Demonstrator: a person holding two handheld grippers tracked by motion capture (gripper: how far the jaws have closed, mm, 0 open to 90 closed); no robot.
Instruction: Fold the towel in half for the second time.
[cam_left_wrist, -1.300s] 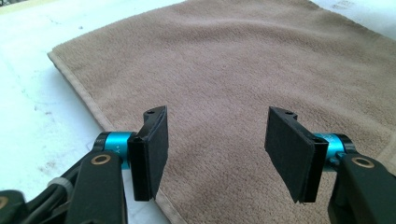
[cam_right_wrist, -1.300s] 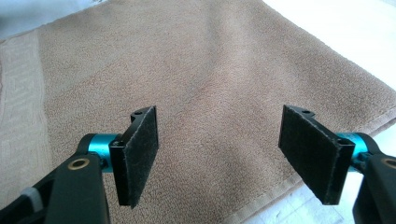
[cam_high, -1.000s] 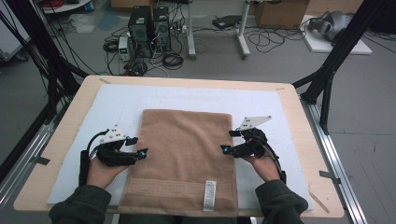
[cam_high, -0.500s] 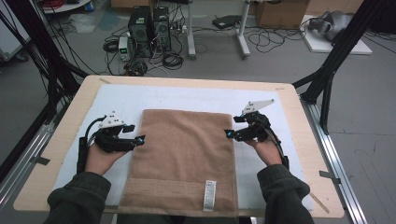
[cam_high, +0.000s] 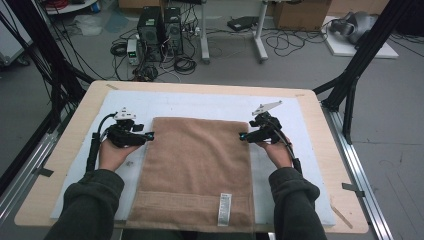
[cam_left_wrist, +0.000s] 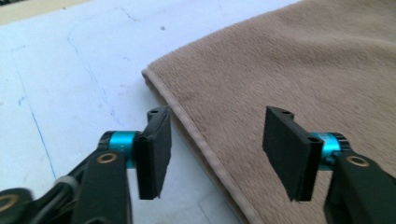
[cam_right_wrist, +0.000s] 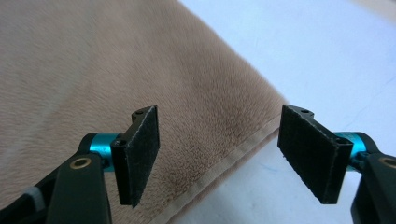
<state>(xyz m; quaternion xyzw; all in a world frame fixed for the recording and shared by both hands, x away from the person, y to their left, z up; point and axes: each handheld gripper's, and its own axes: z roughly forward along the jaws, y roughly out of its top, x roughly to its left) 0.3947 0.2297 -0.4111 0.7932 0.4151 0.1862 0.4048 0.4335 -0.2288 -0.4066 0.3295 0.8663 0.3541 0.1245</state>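
Observation:
A tan towel (cam_high: 197, 170) lies flat on the white mat, with a white label near its front edge. At the towel's left edge near the far corner sits my left gripper (cam_high: 149, 135). Its jaws have just been closing and stand apart astride the towel's hem (cam_left_wrist: 201, 140), with one pad (cam_left_wrist: 154, 154) over the mat and one over the cloth. My right gripper (cam_high: 243, 136) is at the right edge near the far corner. It is open, and the towel's hem (cam_right_wrist: 219, 168) runs between its pads without touching them.
The white mat (cam_high: 210, 105) covers a wooden table (cam_high: 60, 150). Black frame posts stand at both far corners. Computers, cables and boxes lie on the floor beyond the table's far edge.
Both hands have slid away from me along the towel's side edges, towards its far corners. The left jaws stand a little narrower than before.

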